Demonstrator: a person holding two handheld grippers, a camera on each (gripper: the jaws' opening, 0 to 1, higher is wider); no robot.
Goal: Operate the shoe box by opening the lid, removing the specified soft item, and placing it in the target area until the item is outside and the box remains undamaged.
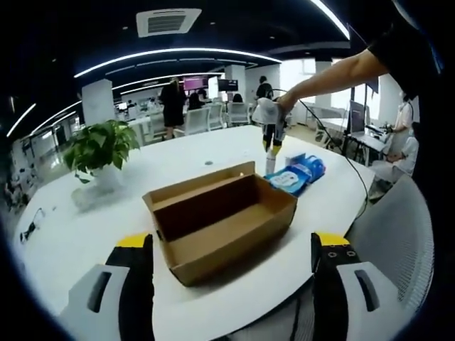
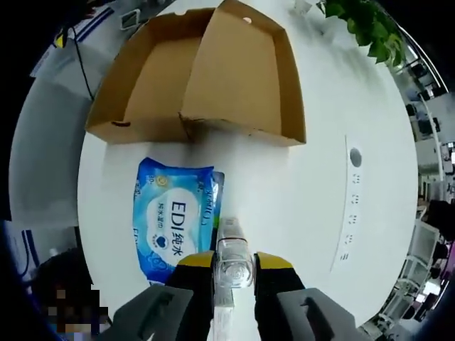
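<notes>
Gripping clear bottle (image 2: 232,264), right tongs (image 2: 234,264) beside blue wipes pack (image 2: 170,220); left tongs (image 1: 234,245) spread; shoe box (image 1: 220,217) open.

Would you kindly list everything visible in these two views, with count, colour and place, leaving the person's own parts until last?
Shoe box: one, brown cardboard, lid open, on the table, nothing visible inside.
Wet wipes pack: one, blue and white, flat on the table beside the box.
Clear bottle: one, transparent, between the right gripper's jaws.
Potted plant: one, green leaves, white pot, on the table beyond the box.
Table: one, white.
Chair: one, grey mesh, at the table's edge.
People in background: several, dark clothing, far side of the room.
Left gripper: one, black with yellow tips, open, short of the box.
Right gripper: one, black with yellow tips, closed on the bottle.
Person's arm: one, reaching over the table.
</notes>
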